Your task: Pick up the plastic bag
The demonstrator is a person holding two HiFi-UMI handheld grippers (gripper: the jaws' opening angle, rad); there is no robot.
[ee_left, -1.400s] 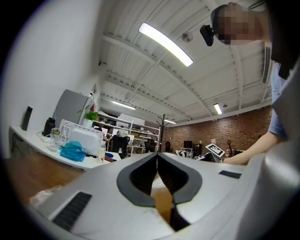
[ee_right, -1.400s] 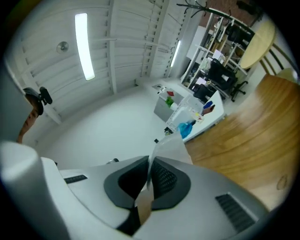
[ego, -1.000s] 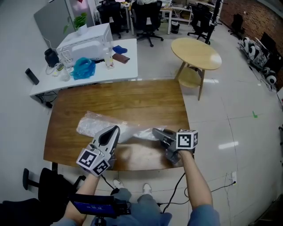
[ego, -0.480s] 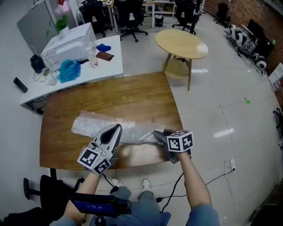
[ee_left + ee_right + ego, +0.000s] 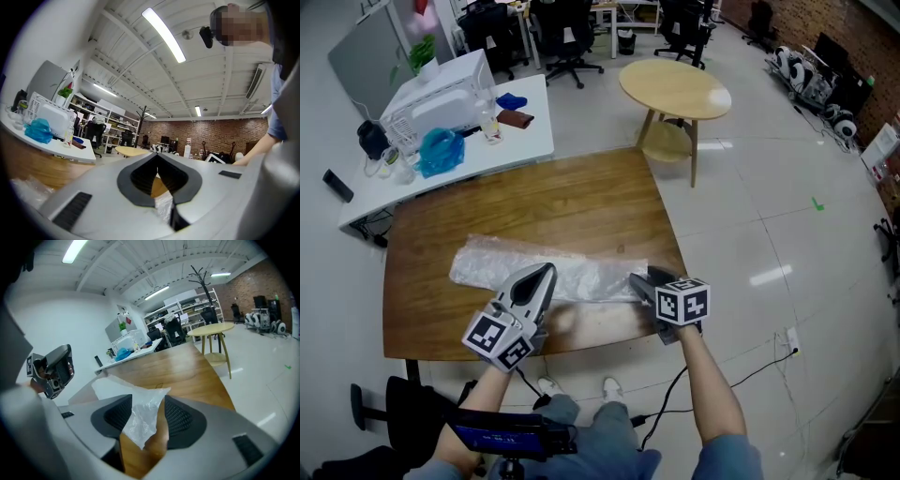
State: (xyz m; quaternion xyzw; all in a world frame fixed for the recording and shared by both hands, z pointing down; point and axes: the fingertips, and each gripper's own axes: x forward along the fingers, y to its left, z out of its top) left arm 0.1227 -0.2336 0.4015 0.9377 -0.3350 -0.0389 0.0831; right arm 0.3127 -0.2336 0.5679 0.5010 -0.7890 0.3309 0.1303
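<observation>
while the plastic bag [image 5: 591, 277] lies flat on the brown table [image 5: 534, 197], near the edge where the person stands, its narrow right end reaches in between the fingers [image 5: 180, 420] of the right gripper [image 5: 640, 279]. those jaws have just been opening and stand wide apart, with the crumpled tip of plastic loose between the pads and neither pad pressing on it. the bag is a long strip. its long axis runs side to side across the table, roughly along that near edge, with the wider end to the person's left and the tapered end pointing at the right gripper. the left gripper [image 5: 547, 270] hovers level over the bag's middle, its jaw tips closed together on nothing.
</observation>
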